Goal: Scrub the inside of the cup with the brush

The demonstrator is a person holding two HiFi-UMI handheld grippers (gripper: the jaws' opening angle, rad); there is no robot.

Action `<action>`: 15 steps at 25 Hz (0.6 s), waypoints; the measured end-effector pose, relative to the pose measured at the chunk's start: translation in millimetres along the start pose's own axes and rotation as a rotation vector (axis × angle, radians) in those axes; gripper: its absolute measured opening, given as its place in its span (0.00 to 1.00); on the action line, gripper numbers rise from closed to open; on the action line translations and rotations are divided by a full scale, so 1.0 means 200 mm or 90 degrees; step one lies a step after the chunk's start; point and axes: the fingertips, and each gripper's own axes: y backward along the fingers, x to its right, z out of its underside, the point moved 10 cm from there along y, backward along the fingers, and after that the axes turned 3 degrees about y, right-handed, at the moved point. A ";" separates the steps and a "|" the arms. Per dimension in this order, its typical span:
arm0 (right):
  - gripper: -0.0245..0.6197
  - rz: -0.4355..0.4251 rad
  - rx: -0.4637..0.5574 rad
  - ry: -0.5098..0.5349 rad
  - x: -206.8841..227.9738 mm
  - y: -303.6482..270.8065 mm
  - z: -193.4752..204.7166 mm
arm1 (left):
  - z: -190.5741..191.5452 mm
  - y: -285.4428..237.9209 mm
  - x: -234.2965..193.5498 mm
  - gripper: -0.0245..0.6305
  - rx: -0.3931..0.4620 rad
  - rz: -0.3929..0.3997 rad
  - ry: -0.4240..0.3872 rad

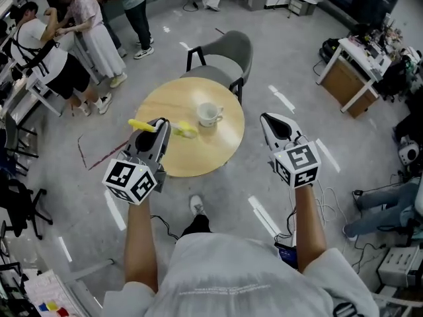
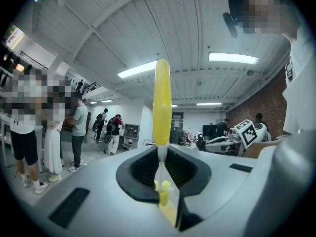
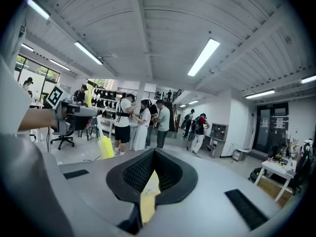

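Observation:
A white cup point(image 1: 209, 113) stands upright on the round wooden table point(image 1: 198, 157), right of centre. My left gripper point(image 1: 163, 127) hovers over the table's left side, shut on a yellow brush point(image 1: 187, 131): its handle sticks out to the left and its head points toward the cup, a short gap away. In the left gripper view the brush handle point(image 2: 162, 100) rises straight up from the closed jaws of the left gripper point(image 2: 161, 169). My right gripper point(image 1: 269, 119) hangs just off the table's right edge, shut and empty. The right gripper point(image 3: 154, 154) looks level across the room, with the cup out of its view.
A grey chair point(image 1: 225, 53) stands behind the table. Several people point(image 1: 86, 25) stand at the upper left by desks. A white desk with clutter point(image 1: 360, 68) sits at the right, and cables and a seated person's legs point(image 1: 377, 207) lie further right. Red tape lines point(image 1: 99, 154) mark the floor.

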 end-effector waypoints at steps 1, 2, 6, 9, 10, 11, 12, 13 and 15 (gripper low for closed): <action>0.08 0.001 -0.006 0.004 0.01 -0.08 -0.02 | -0.01 -0.06 -0.07 0.11 -0.002 0.005 0.004; 0.08 0.002 -0.013 0.008 0.03 -0.15 -0.03 | -0.01 -0.11 -0.14 0.11 -0.004 0.011 0.007; 0.08 0.011 -0.035 0.001 0.10 -0.42 -0.05 | -0.02 -0.33 -0.38 0.11 -0.016 0.032 0.016; 0.08 0.017 -0.057 -0.004 0.13 -0.59 -0.03 | 0.00 -0.45 -0.52 0.11 -0.026 0.050 0.027; 0.08 0.017 -0.064 -0.005 0.14 -0.64 -0.02 | 0.01 -0.48 -0.55 0.11 -0.030 0.056 0.031; 0.08 0.017 -0.070 -0.006 0.14 -0.68 0.00 | 0.03 -0.51 -0.59 0.11 -0.034 0.061 0.034; 0.08 0.015 -0.076 -0.008 0.15 -0.72 0.02 | 0.05 -0.55 -0.61 0.11 -0.039 0.064 0.039; 0.08 0.012 -0.083 -0.010 0.16 -0.76 0.04 | 0.06 -0.58 -0.64 0.11 -0.044 0.067 0.044; 0.08 0.000 -0.102 -0.012 0.19 -0.83 0.11 | 0.11 -0.65 -0.67 0.11 -0.053 0.068 0.057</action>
